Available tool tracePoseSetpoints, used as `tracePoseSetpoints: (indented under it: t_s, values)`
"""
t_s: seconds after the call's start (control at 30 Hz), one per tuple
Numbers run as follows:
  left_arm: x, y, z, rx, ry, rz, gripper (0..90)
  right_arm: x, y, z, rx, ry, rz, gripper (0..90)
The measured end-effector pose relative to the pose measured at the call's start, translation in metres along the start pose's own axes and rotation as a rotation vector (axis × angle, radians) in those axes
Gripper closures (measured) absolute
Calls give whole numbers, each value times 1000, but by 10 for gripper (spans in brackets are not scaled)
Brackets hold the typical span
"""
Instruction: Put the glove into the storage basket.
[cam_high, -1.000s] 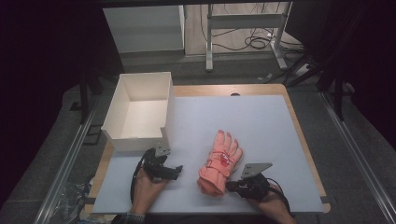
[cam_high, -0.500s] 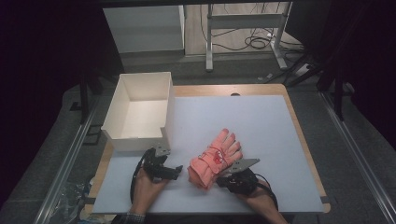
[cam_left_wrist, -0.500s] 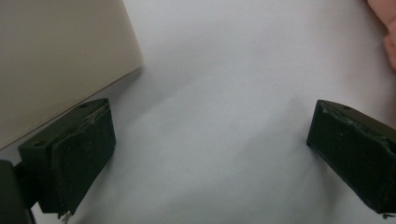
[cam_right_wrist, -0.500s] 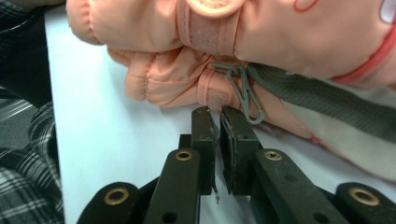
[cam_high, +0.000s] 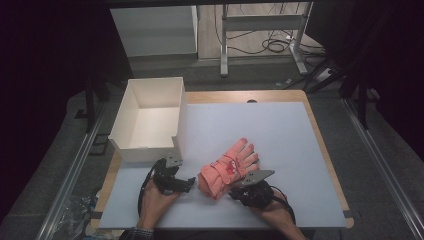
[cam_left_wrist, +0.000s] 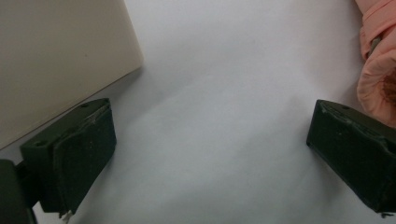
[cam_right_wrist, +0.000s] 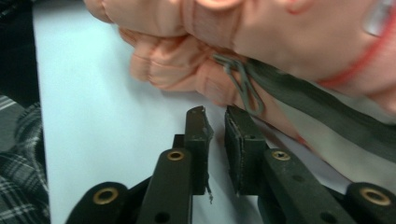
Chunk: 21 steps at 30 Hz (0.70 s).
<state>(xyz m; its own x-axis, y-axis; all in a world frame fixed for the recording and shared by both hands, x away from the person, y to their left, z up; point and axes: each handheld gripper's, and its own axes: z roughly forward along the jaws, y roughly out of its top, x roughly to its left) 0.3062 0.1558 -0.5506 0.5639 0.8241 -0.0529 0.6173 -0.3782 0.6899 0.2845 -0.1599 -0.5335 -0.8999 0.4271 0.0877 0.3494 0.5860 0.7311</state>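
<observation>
Since a second ago the right claw (cam_high: 239, 188) has slid in along the desk (cam_high: 280, 135) toward the pink ski glove (cam_high: 227, 169), and the glove's cuff end has bunched up and shifted w/ it, nearer the left claw (cam_high: 184, 183). Half a sec ago the right claw was already against the cuff, and the glove has kept that spot since. In the right gripper view its jaws have just been opening a little: a narrow slit shows between the pads (cam_right_wrist: 198, 135), nothing pinched in it, and the glove's grey cord loop (cam_right_wrist: 243, 81) and dark strap (cam_right_wrist: 308, 105) lie just beyond the tips. So that claw (cam_right_wrist: 218, 119) looks nearly pressed together, off the fabric; my read is it let go of the cuff, or missed it, and needs a re-grab.

Left claw hasn't moved; it sits just beside the glove's cuff, betw. glove and the white box (cam_high: 150, 120). In the left gripper view its jaws (cam_left_wrist: 210, 140) are spread wide over bare desk, the box wall (cam_left_wrist: 60, 56) past one jaw, the glove's cuff (cam_left_wrist: 378, 79) just past the other, not touched.

Glove now: flat on the desk, cuff toward the person, fingers pointing away, near the box's front corner but apart from it. Box is empty. Prob. the glove goes in the box next; no grip on it yet, so that's not started.
</observation>
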Motion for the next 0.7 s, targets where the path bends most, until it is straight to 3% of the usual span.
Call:
tracePoseSetpoints:
  t_s: [0.1,0.23,0.5,0.7]
  values:
    - [3,0,-5,13,-15,9,56,-4,-4,-9,-7,-38,-4,729]
    - [4,-1,-15,19,-50,15,42,-14,-10,-25,-21,-86,16,699]
    - [-8,-1,-37,-15,-114,58,18,-38,-25,-50,-37,-193,73,614]
    - [-19,-1,-46,-5,-169,99,0,-58,-35,-64,-27,-272,130,475]
